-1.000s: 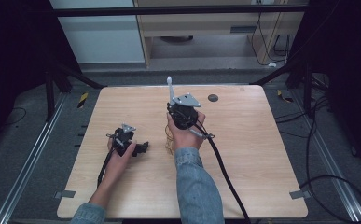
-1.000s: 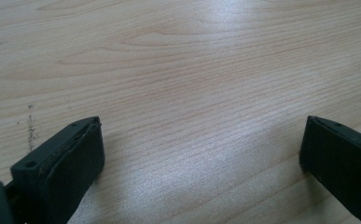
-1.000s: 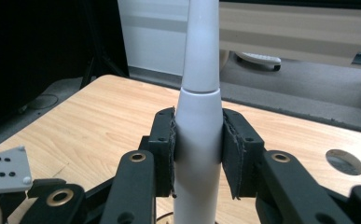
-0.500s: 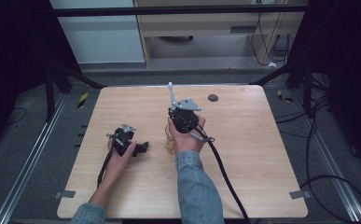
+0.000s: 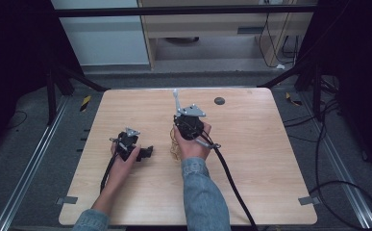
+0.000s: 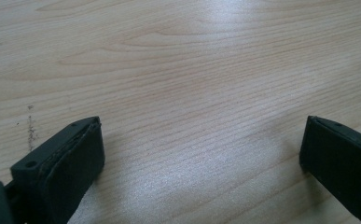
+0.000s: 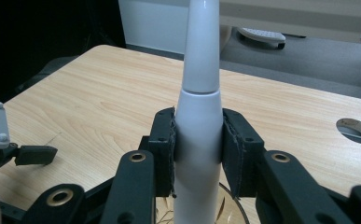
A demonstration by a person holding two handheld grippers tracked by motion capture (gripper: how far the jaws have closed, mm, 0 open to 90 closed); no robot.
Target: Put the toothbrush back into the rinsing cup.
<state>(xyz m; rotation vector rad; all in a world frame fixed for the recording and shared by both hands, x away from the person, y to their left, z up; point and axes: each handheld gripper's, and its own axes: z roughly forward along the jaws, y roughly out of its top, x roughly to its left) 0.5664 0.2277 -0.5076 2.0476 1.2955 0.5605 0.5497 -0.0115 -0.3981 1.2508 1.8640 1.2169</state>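
My right gripper [image 7: 198, 126] is shut on a white tapered stick [image 7: 200, 56], shaped like an electric toothbrush handle and held upright. In the high view this stick [image 5: 175, 100] points away from the person, above the middle of the wooden table [image 5: 251, 159], with the right gripper [image 5: 179, 119] clamped on its lower part. A clear glass rim [image 7: 232, 210] sits just under the stick's base. The same clear glass [image 5: 174, 147] lies beside the right hand. To the left, my left gripper [image 5: 148, 152] rests low on the table. In its own view the left gripper [image 6: 201, 149] is open over bare wood.
A dark round hole [image 5: 219, 100] sits in the table near the far edge, and the hole [image 7: 355, 129] also appears right of the stick. Black cables [image 5: 231, 178] trail from both grippers toward the person. A pale cabinet [image 5: 106, 33] and desk stand beyond the table.
The right gripper and the white stick have drifted slightly toward the person. The left gripper has stayed where it was.
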